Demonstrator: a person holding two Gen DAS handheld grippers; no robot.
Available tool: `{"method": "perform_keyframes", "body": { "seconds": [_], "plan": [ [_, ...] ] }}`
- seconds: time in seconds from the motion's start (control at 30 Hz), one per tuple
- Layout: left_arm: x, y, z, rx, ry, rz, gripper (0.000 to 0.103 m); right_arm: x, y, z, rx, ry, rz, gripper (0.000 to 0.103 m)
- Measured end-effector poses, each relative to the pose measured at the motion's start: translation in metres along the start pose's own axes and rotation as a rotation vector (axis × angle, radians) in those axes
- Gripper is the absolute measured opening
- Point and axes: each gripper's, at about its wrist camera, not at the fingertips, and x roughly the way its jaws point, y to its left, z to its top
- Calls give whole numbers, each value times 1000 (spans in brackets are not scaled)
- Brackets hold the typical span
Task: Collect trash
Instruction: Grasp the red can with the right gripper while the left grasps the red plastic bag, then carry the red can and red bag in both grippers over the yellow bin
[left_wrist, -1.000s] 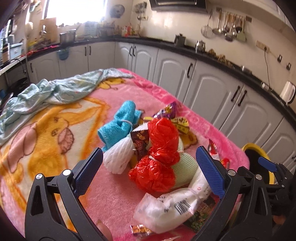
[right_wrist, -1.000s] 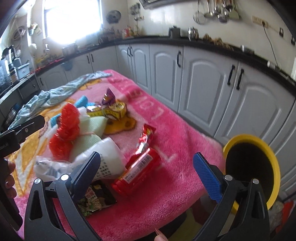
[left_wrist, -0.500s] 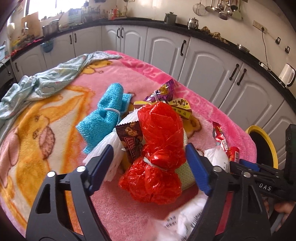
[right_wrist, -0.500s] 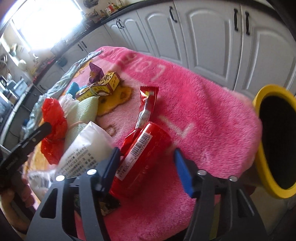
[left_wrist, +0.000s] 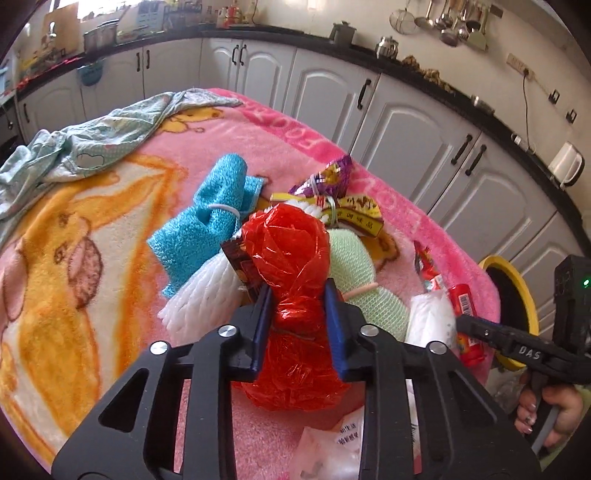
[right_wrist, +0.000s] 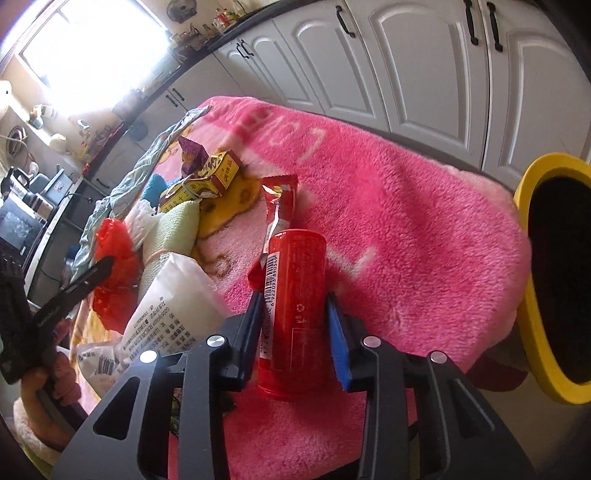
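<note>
Blanket (right_wrist: 424, 229) fills frame centre; yellow bin (right_wrist: 532, 295) at right edge. Left gripper (left_wrist: 298, 314), jaws just closing, pinches red bag (left_wrist: 291, 258) at its tied waist (thin film may slip). Right gripper (right_wrist: 291, 328), also closing, clamps red can (right_wrist: 295, 295), lower centre; it could roll free.

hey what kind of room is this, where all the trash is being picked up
Most likely a home kitchen. White cabinets run under a dark countertop, ladles and strainers hang on the wall, and a white kettle stands on the counter. The trash lies on a pink blanket.
</note>
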Motion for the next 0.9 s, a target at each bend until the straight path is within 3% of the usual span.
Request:
{"method": "perform_keyframes", "body": {
  "seconds": [0.47,0.9],
  "plan": [
    [-51,-42,16,89,-133,-56,18,-38,3,7,-53,-80,2,32],
    [-49,-109,28,172,-173,-110,17,-69,-16,23,-36,-142,47,32]
  ]
}}
